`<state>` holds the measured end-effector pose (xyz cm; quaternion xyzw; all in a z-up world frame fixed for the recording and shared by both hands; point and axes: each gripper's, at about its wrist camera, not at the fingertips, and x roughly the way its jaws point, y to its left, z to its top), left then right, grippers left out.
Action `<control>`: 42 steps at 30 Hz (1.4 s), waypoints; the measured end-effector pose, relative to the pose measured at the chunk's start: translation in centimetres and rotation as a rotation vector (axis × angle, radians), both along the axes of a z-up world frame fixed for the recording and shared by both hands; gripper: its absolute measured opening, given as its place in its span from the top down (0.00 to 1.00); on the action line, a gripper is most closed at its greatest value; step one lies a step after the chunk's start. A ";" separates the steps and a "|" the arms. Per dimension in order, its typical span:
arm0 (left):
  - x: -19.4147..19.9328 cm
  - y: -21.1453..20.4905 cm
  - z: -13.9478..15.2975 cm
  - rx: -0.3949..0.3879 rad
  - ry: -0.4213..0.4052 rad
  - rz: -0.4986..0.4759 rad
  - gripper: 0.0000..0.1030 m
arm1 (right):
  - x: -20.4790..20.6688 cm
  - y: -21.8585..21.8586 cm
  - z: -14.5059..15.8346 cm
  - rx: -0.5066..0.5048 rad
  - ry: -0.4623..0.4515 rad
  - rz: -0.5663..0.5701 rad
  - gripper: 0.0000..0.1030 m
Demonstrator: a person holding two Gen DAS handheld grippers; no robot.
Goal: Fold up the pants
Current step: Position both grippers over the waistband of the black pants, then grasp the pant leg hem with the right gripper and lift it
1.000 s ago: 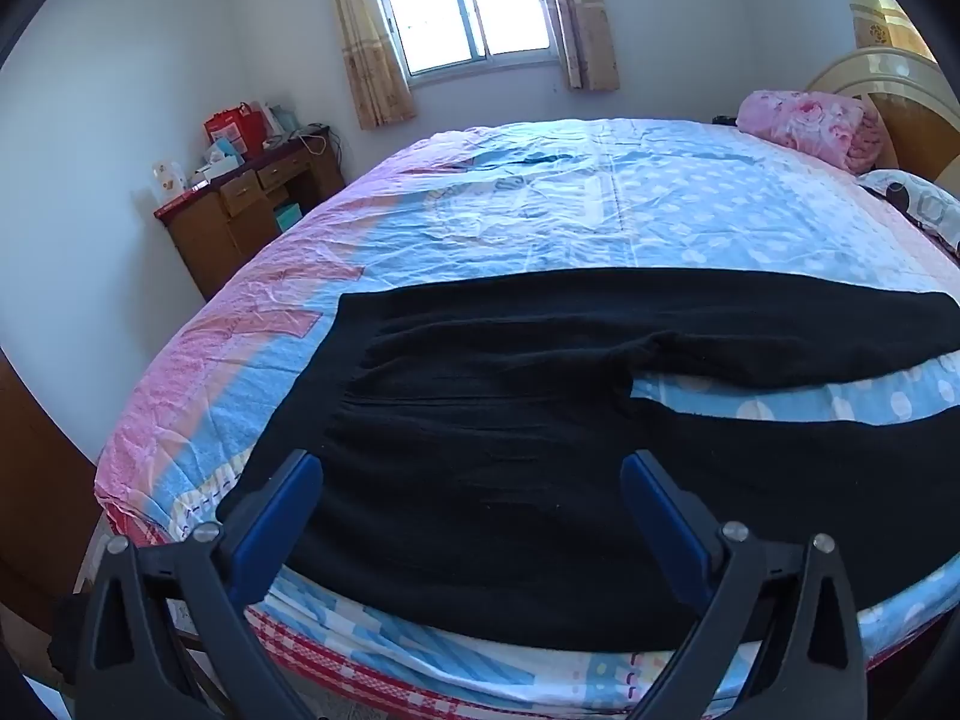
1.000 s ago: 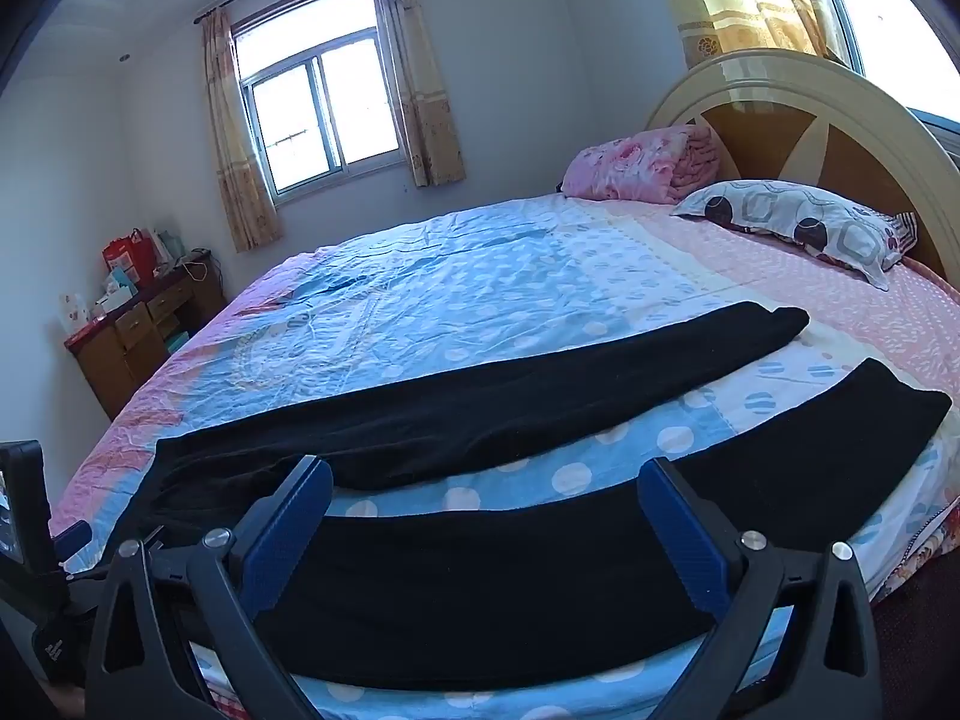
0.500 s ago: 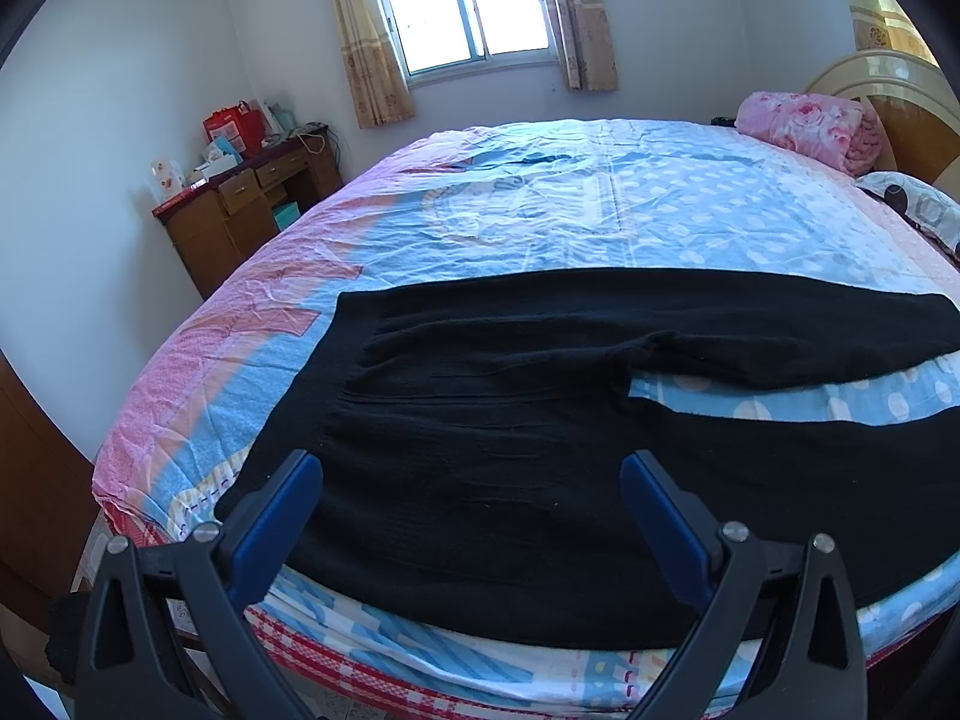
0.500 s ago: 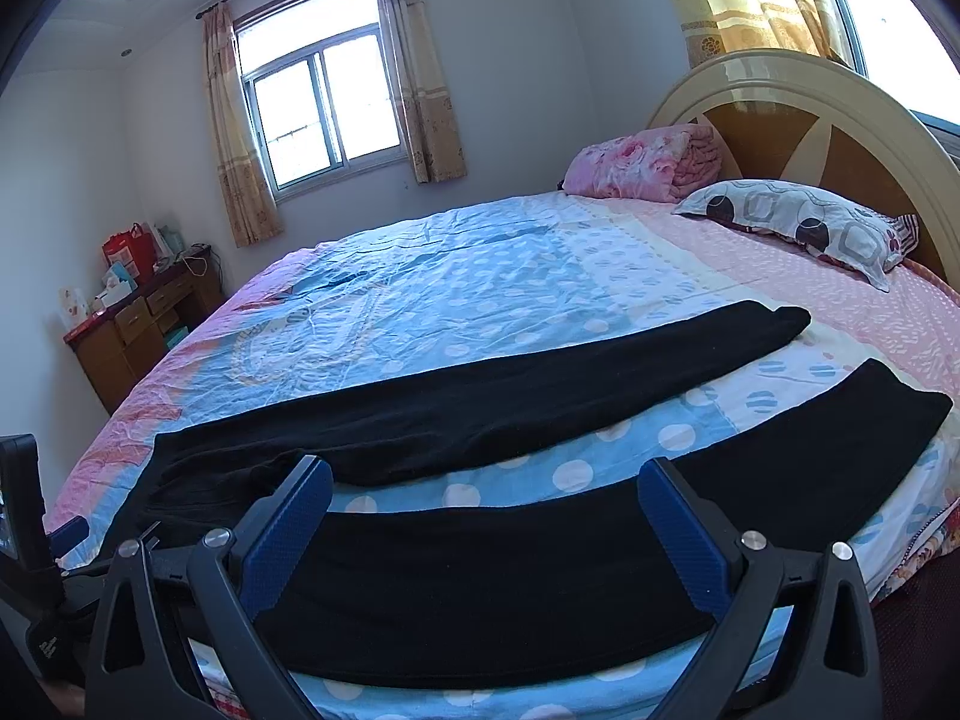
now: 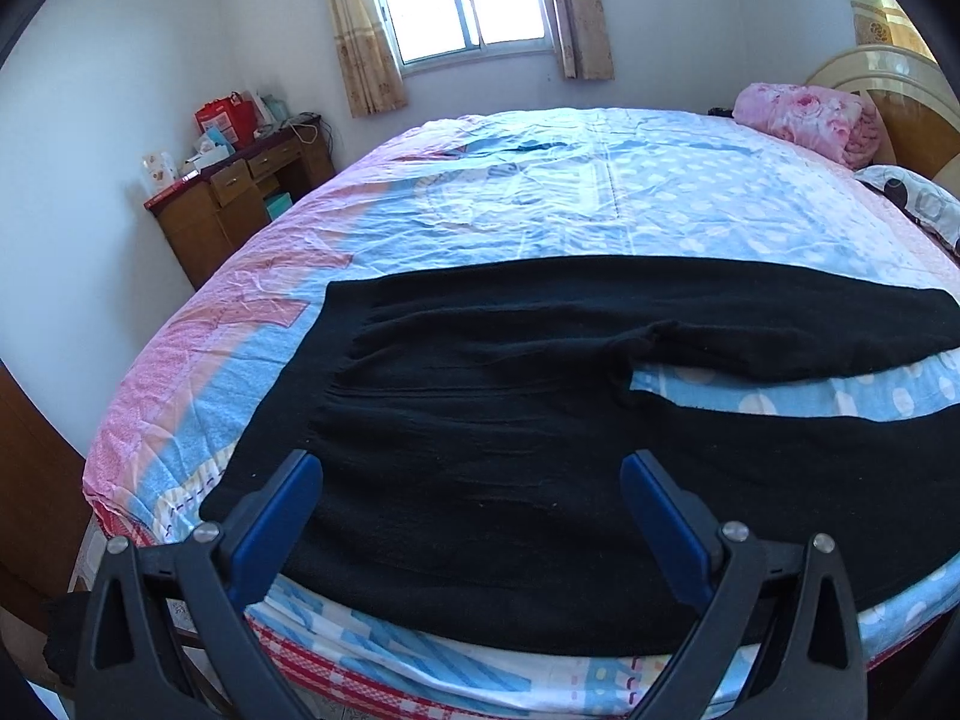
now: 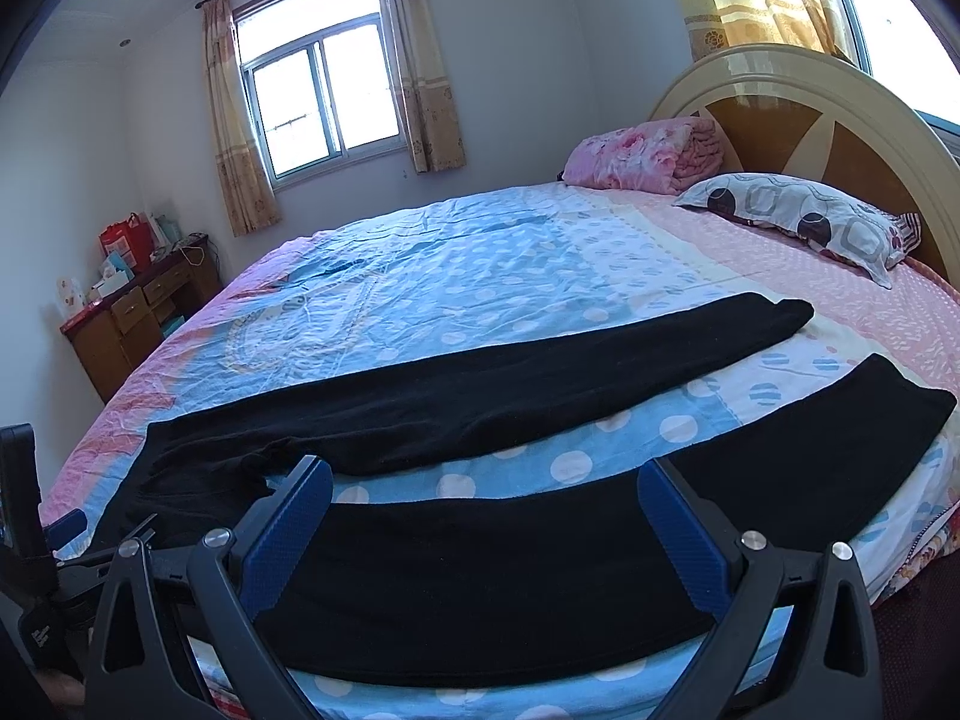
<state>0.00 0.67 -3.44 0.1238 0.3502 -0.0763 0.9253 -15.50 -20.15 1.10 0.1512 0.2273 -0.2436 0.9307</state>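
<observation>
Both tools hang at the near edge of the bed (image 6: 480, 252), fingers spread wide and holding nothing. Between the fingers of the left gripper (image 5: 471, 462) lies the waist end of the pants (image 5: 480, 420), flat on the sheet and just beyond the tips; the waistband runs off past the left finger. Between the fingers of the right gripper (image 6: 485, 468) lies the near leg (image 6: 480, 570), its cuff well out past the right finger. Beyond the tips a strip of bare sheet shows, then the far leg (image 6: 480, 402), slanting away toward the pillow (image 6: 798, 222).

So the pants are laid out with the legs parted in a V, and no fold is made yet. I judge the step in hand to be the approach for the first fold, leg over leg. That calls for each gripper to drop to the near edge of the cloth, one by the waist and one along the near leg, pinch it, then lift and carry it across onto the far leg so the two line up
</observation>
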 end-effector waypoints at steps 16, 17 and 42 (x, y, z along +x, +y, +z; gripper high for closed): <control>4.5 -0.2 -0.8 0.014 0.070 -0.002 0.01 | 4.8 -0.7 0.8 -0.084 0.039 0.071 0.01; 4.9 -0.1 -0.8 0.017 0.072 -0.006 0.01 | 5.7 -0.7 1.1 -0.090 0.047 0.088 0.01; 19.4 2.1 -3.5 -0.052 0.245 0.058 0.02 | 38.3 2.7 -9.5 -0.060 0.480 0.799 0.41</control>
